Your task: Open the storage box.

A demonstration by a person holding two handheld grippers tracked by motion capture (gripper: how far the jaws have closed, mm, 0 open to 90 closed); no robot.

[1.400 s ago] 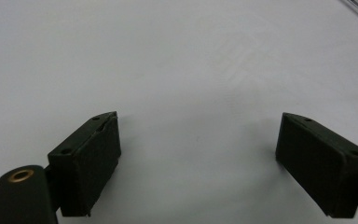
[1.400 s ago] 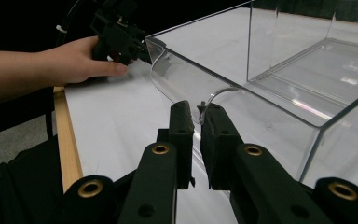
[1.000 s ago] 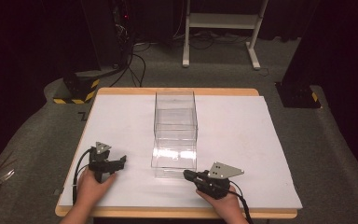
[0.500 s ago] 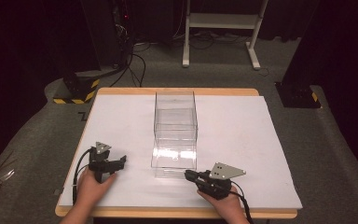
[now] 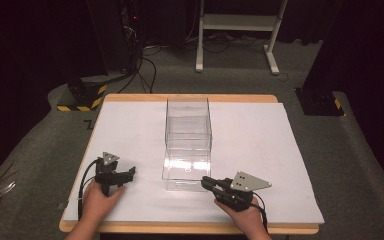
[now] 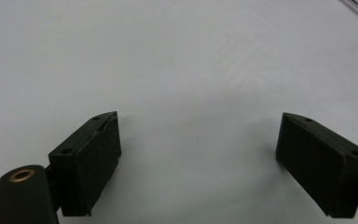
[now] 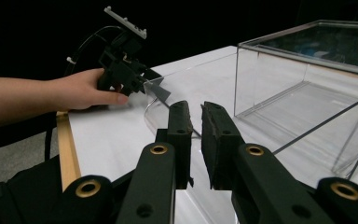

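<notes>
A: What is the biggest thing we see?

B: We see the surface (image 5: 260,150). It has a white sheet on top and a wood edge. It stands on a grey floor (image 5: 360,165).

A: And on it?

B: We see 1 clear box (image 5: 188,142) in the middle. It is tall and has no lid. In the right gripper view the clear box (image 7: 307,93) is close by, to the right of the jaws.

A: Where are the hands?

B: We see 2 hands at the near edge. The left hand (image 5: 99,199) holds the left gripper (image 5: 128,173), to the left of the box and apart from it. The right hand (image 5: 247,216) holds the right gripper (image 5: 206,181), just beside the near wall of the box. We cannot tell if it touches.

A: Are the jaws wide or tight?

B: On the left gripper (image 6: 198,163) the jaws are spread wide, with just white sheet between them. On the right gripper (image 7: 193,140) the jaws are almost pressed together, with a thin gap and nothing in it.
</notes>
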